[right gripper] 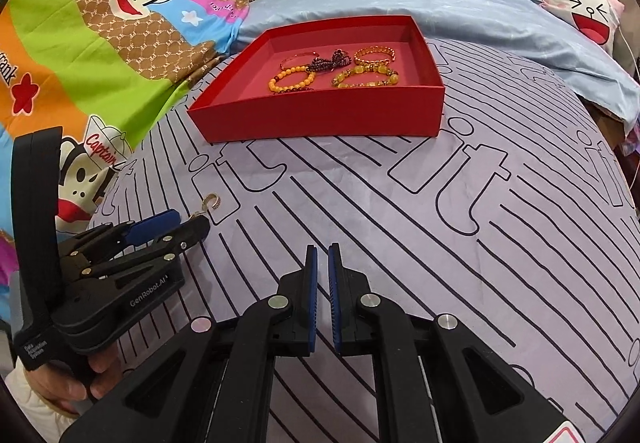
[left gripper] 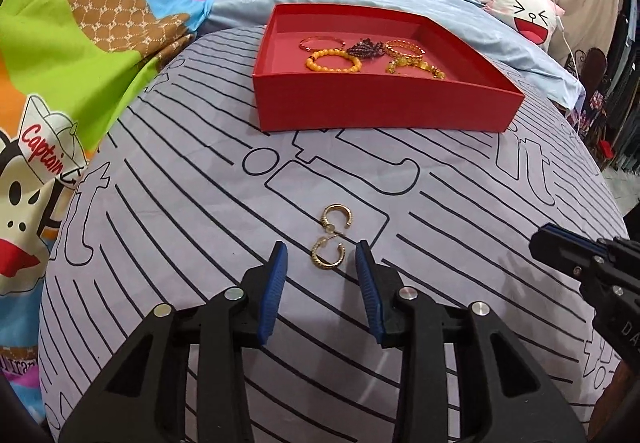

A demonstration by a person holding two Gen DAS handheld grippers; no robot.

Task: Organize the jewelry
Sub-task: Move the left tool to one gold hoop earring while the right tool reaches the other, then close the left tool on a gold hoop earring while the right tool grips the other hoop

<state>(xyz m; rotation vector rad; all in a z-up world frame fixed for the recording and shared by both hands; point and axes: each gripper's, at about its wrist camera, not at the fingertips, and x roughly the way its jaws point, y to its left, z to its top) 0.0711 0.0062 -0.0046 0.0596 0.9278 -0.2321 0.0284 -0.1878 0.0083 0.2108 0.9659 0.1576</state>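
— Where's the jewelry?
— The near small gold hoop earring (left gripper: 328, 253) lies on the striped lilac sheet (left gripper: 460, 227) between my left gripper (left gripper: 322, 255)'s spread, empty jaws; its twin gold hoop earring (left gripper: 338, 218) lies just beyond.
— And the right?
— My right gripper (right gripper: 323, 257) hovers nearly closed, empty, well short of the red cardboard tray (right gripper: 320, 119).

The striped sheet (right gripper: 400, 211) lies bare between the right gripper (right gripper: 322, 249) and the red box (right gripper: 320, 115). The box wall stands up in the way. Two gold earrings (left gripper: 332, 239) lie between the left gripper's (left gripper: 322, 249) wide-apart fingers.
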